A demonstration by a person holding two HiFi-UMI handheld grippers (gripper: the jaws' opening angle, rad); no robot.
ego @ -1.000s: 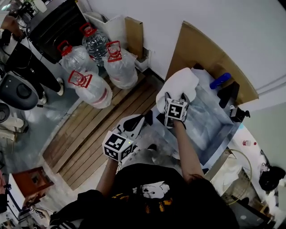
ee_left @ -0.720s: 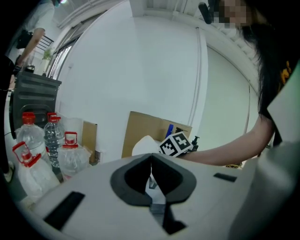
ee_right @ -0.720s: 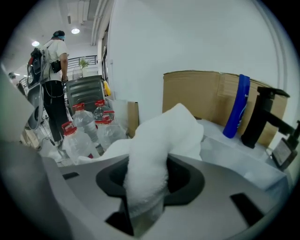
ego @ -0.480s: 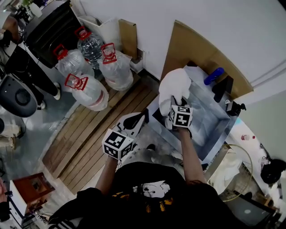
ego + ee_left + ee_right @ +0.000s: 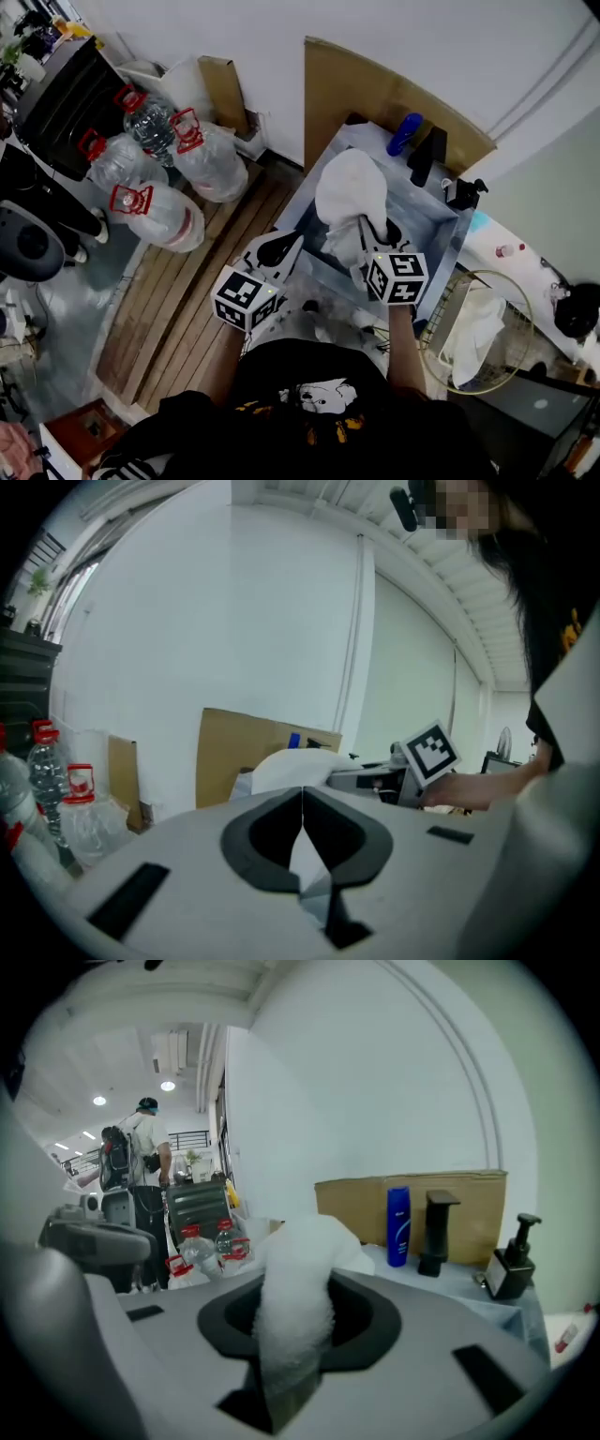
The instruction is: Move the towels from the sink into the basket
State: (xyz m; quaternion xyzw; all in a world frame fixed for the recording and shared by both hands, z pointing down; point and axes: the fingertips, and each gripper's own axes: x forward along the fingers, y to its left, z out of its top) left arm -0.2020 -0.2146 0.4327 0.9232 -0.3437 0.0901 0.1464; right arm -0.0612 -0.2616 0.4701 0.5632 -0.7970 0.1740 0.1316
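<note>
One white terry towel (image 5: 349, 192) is clamped in the right gripper (image 5: 372, 234), whose jaws have just been closing on it. Its bulk bunches beyond the fingertips, long axis along the jaws, above the steel sink (image 5: 427, 225). The round wire basket (image 5: 514, 328) lies right of those fingers, nearer this hand. Left gripper (image 5: 275, 249): jaws together, empty.

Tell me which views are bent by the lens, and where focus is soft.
Left gripper view: strong fisheye, dark corners, bowed wall seams, soft near jaws. Right gripper view: same bending; the towel is soft up close. Head view: sharp, evenly lit.
</note>
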